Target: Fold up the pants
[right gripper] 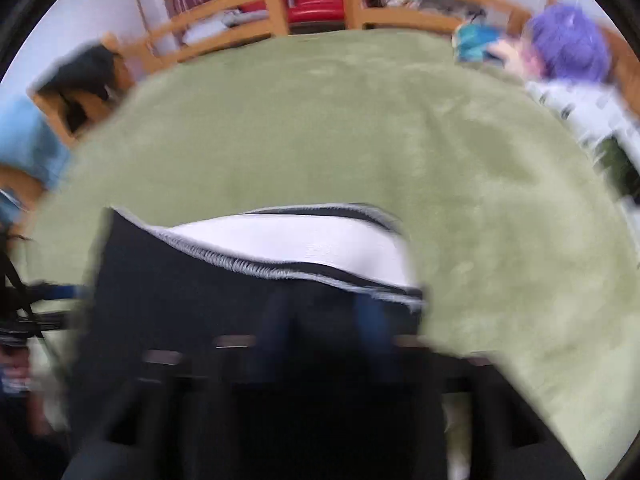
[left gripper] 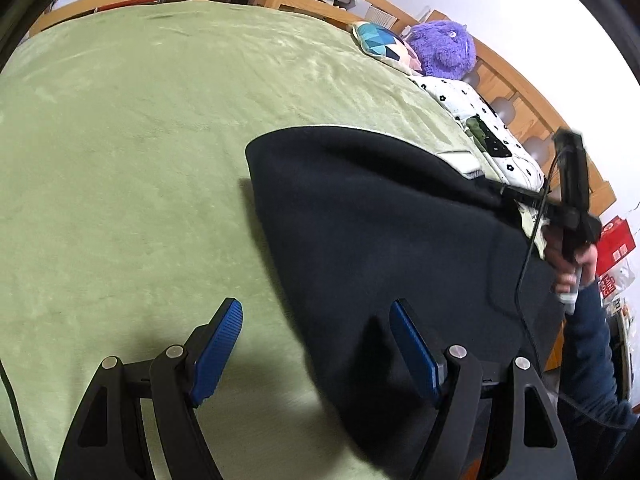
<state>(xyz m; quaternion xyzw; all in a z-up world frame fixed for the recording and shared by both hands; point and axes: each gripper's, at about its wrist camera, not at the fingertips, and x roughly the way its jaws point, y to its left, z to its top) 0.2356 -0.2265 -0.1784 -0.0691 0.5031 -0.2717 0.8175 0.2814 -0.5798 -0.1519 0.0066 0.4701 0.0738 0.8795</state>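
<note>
The black pants lie on a green blanket on the bed. My left gripper is open and empty, held just above the pants' near left edge. In the left wrist view my right gripper is at the far right and holds up a part of the pants. The right wrist view is blurred; there my right gripper has its blue fingers close together over the black fabric, with the white inner lining and grey-stitched edge showing beyond.
A wooden bed rail runs along the far side. A blue patterned cushion, a purple plush toy and a white dotted quilt lie at the far right. A red box stands beside the bed.
</note>
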